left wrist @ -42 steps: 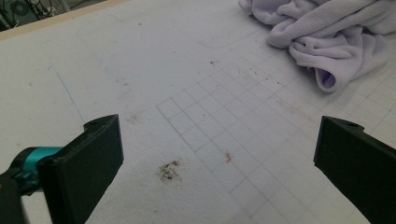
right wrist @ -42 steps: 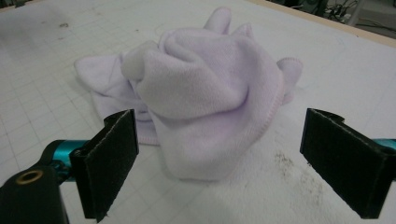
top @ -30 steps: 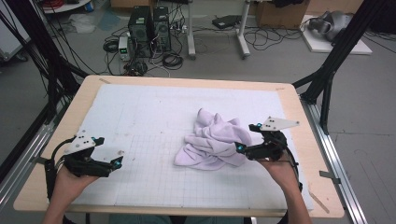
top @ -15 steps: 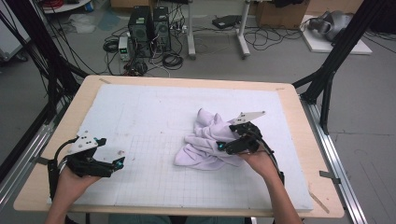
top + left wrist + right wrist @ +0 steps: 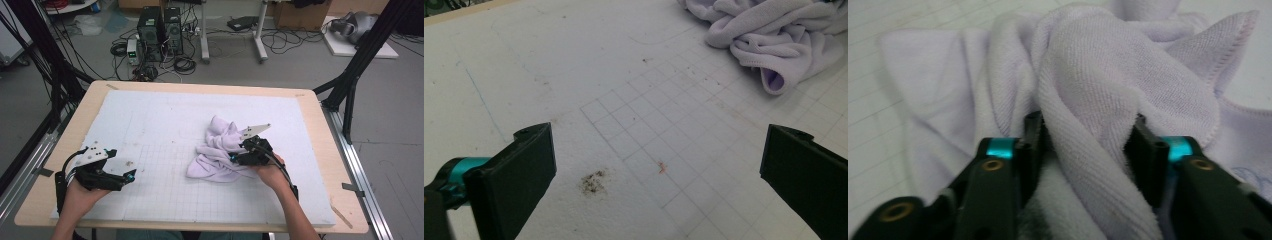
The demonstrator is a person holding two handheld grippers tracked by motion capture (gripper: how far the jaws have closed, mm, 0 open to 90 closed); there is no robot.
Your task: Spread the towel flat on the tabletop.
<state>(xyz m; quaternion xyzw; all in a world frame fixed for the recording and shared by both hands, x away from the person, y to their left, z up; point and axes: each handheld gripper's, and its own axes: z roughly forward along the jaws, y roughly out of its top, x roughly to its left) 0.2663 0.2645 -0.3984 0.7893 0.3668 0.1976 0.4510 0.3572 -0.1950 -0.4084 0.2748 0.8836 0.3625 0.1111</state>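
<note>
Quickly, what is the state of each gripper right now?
Left gripper: open, nothing between its fingers, resting over the foam mat.
Right gripper: has just been closing, fingers pressing on a fold of the lavender towel.

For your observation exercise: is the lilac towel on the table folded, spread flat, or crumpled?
Crumpled. The towel lies in a bunched heap of loose folds, and the right gripper pinches one raised fold.

On the table: 1 crumpled lilac towel (image 5: pixel 220 152), 1 white foam mat (image 5: pixel 165 120) w/ grid lines, 2 handheld grippers, i.e. left gripper (image 5: pixel 131 176) & right gripper (image 5: pixel 235 158); 2 computer towers (image 5: pixel 161 26) on floor behind.
</note>
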